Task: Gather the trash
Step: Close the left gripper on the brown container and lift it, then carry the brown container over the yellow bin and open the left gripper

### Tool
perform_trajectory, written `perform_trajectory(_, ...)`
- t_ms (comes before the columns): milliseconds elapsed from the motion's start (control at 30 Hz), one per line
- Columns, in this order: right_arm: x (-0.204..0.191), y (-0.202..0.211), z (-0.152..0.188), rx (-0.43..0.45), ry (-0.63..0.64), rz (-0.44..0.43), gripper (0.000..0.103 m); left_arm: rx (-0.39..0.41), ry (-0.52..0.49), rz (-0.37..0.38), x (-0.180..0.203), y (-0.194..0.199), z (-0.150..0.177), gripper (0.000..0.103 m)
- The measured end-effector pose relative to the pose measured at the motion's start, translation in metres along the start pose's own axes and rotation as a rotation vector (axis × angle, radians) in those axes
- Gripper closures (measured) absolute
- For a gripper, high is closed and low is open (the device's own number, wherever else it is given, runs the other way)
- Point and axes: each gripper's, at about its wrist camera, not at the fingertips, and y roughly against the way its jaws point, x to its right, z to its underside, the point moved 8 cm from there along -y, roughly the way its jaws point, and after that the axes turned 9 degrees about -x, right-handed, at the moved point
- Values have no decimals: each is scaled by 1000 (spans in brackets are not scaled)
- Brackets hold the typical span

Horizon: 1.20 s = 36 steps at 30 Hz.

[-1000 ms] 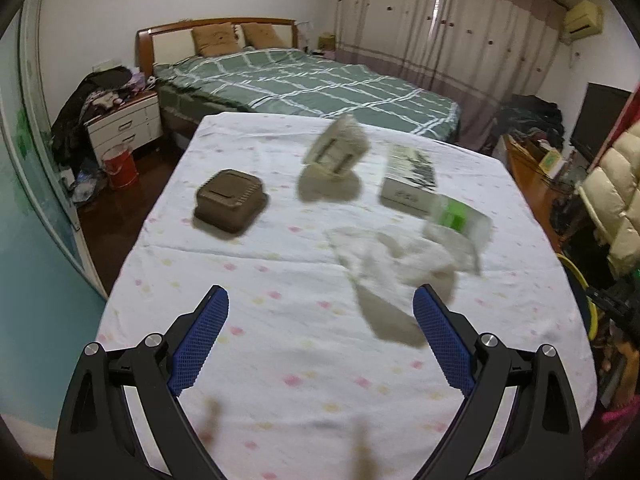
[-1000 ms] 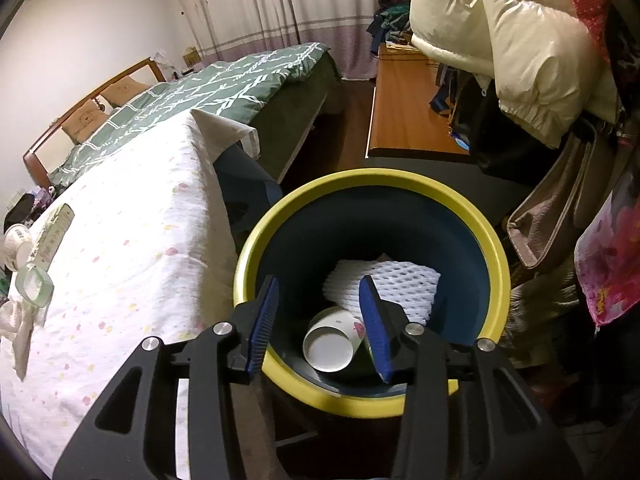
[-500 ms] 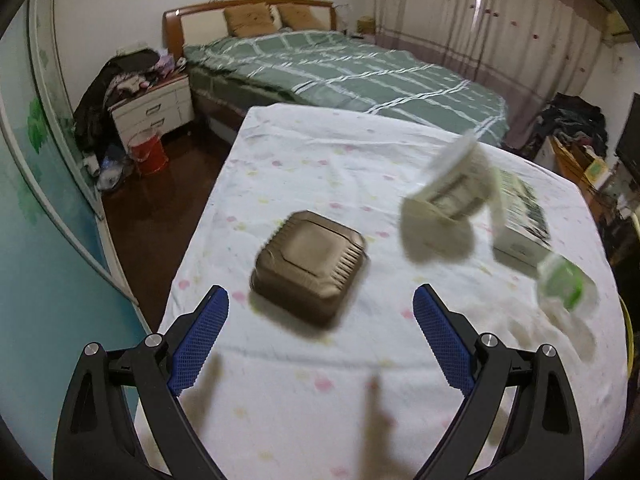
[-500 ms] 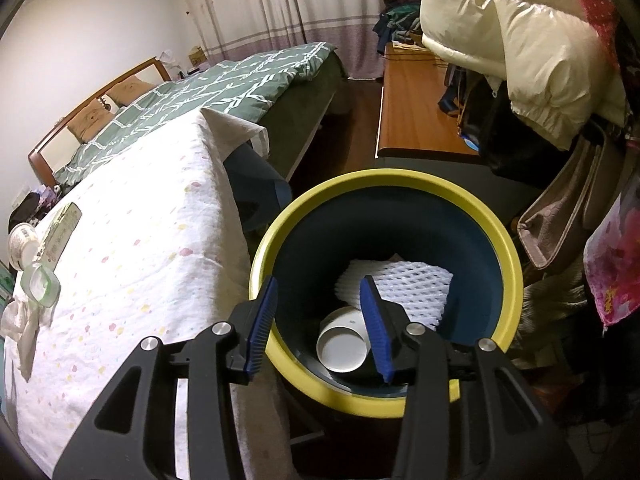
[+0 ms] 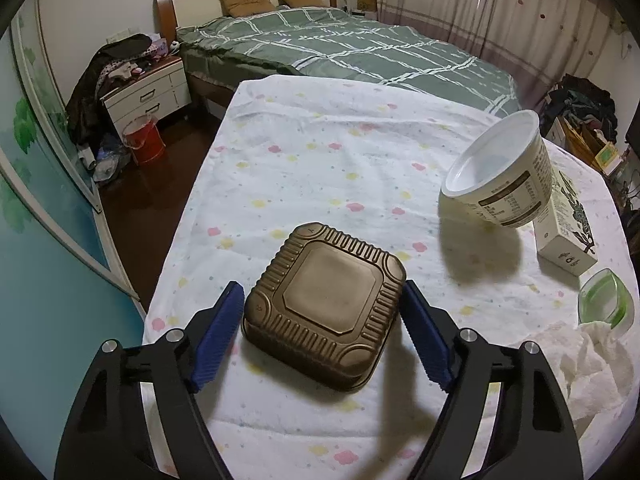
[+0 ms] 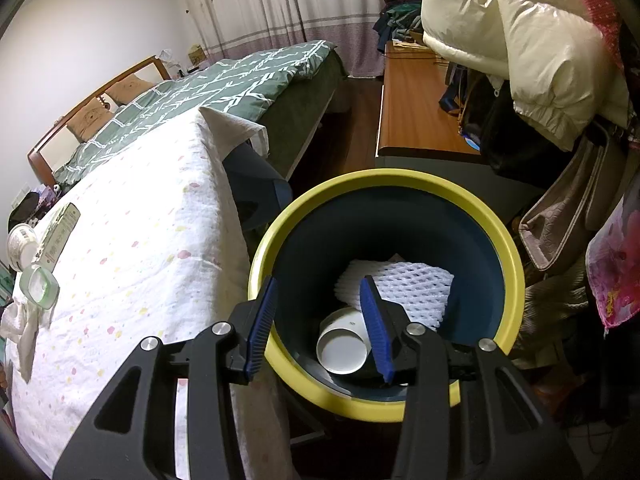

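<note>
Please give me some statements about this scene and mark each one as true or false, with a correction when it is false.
1. The left gripper is open with the brown container between its fingers. True.
2. The right gripper is holding a paper cup. False: it is open and holds nothing; the white cup lies inside the bin.
3. The bin has a yellow rim. True.
4. The white bowl stands upright on the table. False: it is tipped on its side against the carton.
5. White foam netting lies in the bin. True.
</note>
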Motion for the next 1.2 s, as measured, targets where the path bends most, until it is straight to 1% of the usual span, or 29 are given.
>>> perform_trajectory(33, 0, 0, 0, 1, 2, 2, 62, 2, -3, 0, 0, -1, -1, 26)
perform_trajectory(67, 0, 0, 0, 1, 3, 3, 62, 4, -6, 1, 0, -1, -1, 31)
perform_trajectory(100, 0, 1, 0, 1, 2, 2, 62, 6, -9, 4, 0, -1, -1, 33)
perform_trajectory(300, -2, 5, 0, 6, -2, -16, 62, 33, -8, 13, 5, 18, 5, 34)
perform_trajectory(400, -3, 9, 0, 13, 1, -23, 62, 50, -23, 19, 17, 39, 14, 34)
perform_trajectory(500, -2, 16, 2, 22, 1, -29, 62, 79, -63, 38, 38, 71, 28, 34)
perform_trajectory(567, 0, 21, 4, 30, -1, -34, 62, 101, -103, 63, 61, 96, 38, 34)
perform_trajectory(700, 6, 34, 14, 42, 1, -45, 62, 135, -197, 111, 113, 137, 60, 34)
perform_trajectory(800, 13, 44, 22, 55, 13, -26, 62, 143, -281, 187, 169, 161, 77, 34)
perform_trajectory(900, 24, 56, 26, 71, 15, -19, 62, 141, -361, 265, 224, 174, 90, 34)
perform_trajectory(1000, 39, 71, 30, 99, 18, 4, 62, 131, -434, 323, 279, 178, 103, 34)
perform_trajectory(1100, 51, 83, 38, 115, 38, 25, 62, 104, -521, 390, 345, 179, 119, 34)
perform_trajectory(1167, 60, 89, 44, 119, 47, 42, 62, 88, -581, 425, 390, 175, 128, 34)
perform_trajectory(1200, 65, 90, 47, 117, 47, 48, 61, 81, -601, 435, 406, 172, 129, 34)
